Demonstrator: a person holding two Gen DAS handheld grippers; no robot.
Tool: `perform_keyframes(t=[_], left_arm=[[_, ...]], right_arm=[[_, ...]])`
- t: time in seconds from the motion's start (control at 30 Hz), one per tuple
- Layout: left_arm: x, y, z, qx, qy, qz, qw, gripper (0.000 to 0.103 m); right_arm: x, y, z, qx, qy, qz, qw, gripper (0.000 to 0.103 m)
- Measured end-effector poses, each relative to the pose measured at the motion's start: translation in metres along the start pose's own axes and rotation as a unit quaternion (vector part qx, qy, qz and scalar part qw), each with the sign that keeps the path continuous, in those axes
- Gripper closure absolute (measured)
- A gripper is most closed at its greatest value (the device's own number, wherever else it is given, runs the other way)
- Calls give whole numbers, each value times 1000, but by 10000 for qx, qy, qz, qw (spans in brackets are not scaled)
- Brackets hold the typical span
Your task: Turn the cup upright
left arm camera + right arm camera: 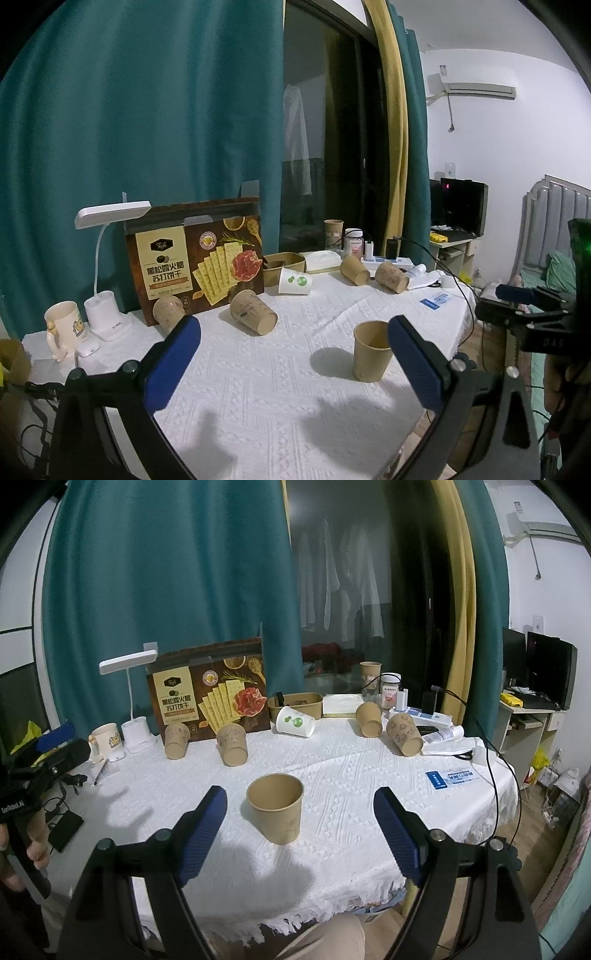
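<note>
Cup (276,813): upright, mouth up, front-centre on white tablecloth (332,775), free of both grippers.
Right gripper (300,830): jaws wide apart, cup between them, untouched.
Left gripper (293,363): jaws apart, empty; cup just beside its right finger.
Other cups: brown cup (232,745) on its side near cracker box (208,694).

Light: I'm getting dim, cool indoor light from above.
Shadows: soft gripper shadows on the tablecloth (332,775).
Edges: heavy fisheye bending, black vignette corners.
Focus: slightly soft, grainy.
</note>
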State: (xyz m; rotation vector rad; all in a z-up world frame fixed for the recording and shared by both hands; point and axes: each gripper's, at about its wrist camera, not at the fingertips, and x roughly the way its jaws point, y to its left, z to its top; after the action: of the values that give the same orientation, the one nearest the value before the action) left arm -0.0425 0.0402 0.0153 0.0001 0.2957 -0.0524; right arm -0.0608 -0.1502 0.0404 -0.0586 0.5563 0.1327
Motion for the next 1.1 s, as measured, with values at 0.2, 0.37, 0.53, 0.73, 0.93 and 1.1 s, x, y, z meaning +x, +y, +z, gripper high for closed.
perform_keyframes(t=[0.2, 0.37, 0.53, 0.73, 0.93, 1.1], left_arm=[[2, 0, 1, 14, -13, -21, 10000, 2], [2, -1, 2, 51, -18, -55, 10000, 2], [2, -2, 3, 60, -23, -56, 10000, 2], [2, -2, 3, 65, -22, -59, 10000, 2], [2, -3, 3, 81, -26, -49, 10000, 2], [2, -3, 3, 69, -24, -51, 10000, 2]], right_arm=[[1, -1, -1, 17, 12, -4, 10000, 23], [1, 0, -4, 36, 42, 4, 10000, 23], [5, -1, -6, 54, 67, 9, 10000, 23], [5, -1, -7, 66, 78, 4, 9999, 23], [6, -3, -7, 80, 82, 14, 9999, 23], [6, -3, -6, 81, 82, 4, 9999, 23]])
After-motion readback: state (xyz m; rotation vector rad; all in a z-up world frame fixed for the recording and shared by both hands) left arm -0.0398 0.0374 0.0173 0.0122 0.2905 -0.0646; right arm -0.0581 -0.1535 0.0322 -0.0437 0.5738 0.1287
